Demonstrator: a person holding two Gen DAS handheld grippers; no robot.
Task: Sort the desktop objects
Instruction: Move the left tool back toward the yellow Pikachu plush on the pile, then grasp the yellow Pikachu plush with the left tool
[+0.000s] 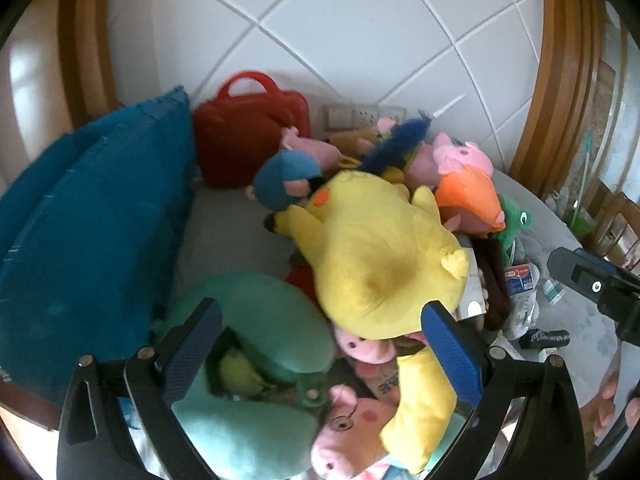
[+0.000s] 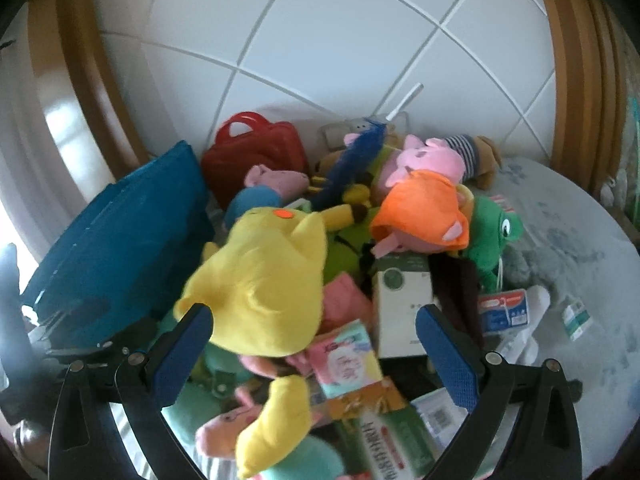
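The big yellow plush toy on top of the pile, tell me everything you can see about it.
The yellow plush toy is soft, fuzzy fabric with an orange cheek spot and a dark-tipped ear. It lies sprawled on top of the heap of toys, its head toward the red case. A blue-clad pig doll touches it near the head, and an orange-clad one presses its side. It sits just beyond the left gripper, whose fingers are spread and not touching it.

Plush heap (image 2: pixel 280 280) at desk (image 2: pixel 580 248) middle, against wall. Cushion (image 2: pixel 120 240) along left edge. Handled case (image 2: pixel 256 156) behind heap, at wall. Frog toy (image 2: pixel 492 232) on heap's right side; small packets (image 2: pixel 504 312) right of it, possibly tissues.
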